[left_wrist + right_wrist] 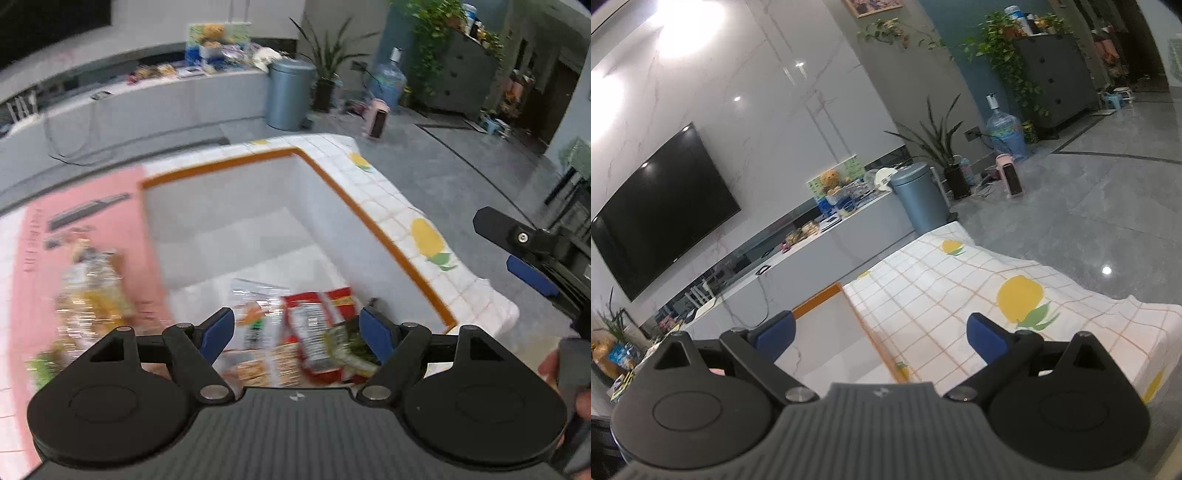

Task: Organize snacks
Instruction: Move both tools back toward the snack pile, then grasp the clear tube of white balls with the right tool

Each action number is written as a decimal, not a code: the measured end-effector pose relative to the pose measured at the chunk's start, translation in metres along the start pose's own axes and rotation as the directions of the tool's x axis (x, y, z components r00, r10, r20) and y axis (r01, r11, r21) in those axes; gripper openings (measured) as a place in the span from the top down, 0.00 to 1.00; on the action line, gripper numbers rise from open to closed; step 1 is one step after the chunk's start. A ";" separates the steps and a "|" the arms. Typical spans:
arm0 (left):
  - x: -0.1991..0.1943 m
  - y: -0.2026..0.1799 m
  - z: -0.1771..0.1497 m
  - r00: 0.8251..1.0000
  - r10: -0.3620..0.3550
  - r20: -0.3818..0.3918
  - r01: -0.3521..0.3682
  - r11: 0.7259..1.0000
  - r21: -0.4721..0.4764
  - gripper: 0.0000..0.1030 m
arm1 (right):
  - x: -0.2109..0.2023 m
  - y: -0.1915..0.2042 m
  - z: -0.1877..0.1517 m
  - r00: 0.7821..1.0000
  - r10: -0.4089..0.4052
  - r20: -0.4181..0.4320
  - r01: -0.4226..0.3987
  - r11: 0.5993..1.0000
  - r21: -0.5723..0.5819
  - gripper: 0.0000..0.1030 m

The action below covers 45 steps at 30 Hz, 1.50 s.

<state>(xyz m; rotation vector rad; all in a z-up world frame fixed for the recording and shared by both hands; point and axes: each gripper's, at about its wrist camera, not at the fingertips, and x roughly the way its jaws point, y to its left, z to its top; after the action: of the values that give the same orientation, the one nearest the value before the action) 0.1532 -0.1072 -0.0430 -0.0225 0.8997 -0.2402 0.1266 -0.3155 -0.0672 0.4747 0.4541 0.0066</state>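
The white storage box [236, 221] with its orange rim fills the middle of the left wrist view, its far corner toward the upper centre. Its upper half is bare white floor and walls. The lemon-print tablecloth [399, 206] runs along its right rim, then drops off to grey floor at the right. A pink sheet [88, 236] lies against the box's left rim, with blurred dark writing that cannot be read.

The snack packets [295, 332] lie in the box's near end, at lower centre: a red packet [314, 328] with its long axis running from near to far, a clear packet with orange print to its left, a green one at its right. Their labels are too blurred to read. More blurred snacks [88, 295] sit on the pink sheet at the left.

The left gripper [295, 332] hangs above the packets, its 2 blue pads [218, 330] spread wide with nothing pinched between them.

The right gripper [881, 338] is also spread and empty, over the box's right rim [857, 317] and the cloth. It shows too at the right edge of the left view.
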 end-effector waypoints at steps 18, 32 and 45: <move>-0.104 0.141 -0.056 0.984 0.151 0.096 -0.130 0.972 -0.197 0.12 | -0.002 0.132 -0.071 0.944 0.326 -0.052 -0.330 0.934 -0.136 0.19; -0.099 0.225 -0.134 0.977 0.119 0.178 -0.049 0.932 -0.359 0.12 | 0.019 0.207 -0.165 0.928 0.280 -0.245 -0.363 0.828 -0.427 0.19; -0.061 0.244 -0.150 0.984 0.045 0.171 0.022 0.929 -0.370 0.12 | 0.056 0.217 -0.221 0.935 0.027 -0.354 -0.223 0.821 -0.526 0.23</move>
<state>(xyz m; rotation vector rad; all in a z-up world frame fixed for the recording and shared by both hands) 0.0487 0.1557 -0.1182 -0.3858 0.7570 -0.0520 0.1043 -0.0190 -0.1693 -0.0889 0.7237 0.3498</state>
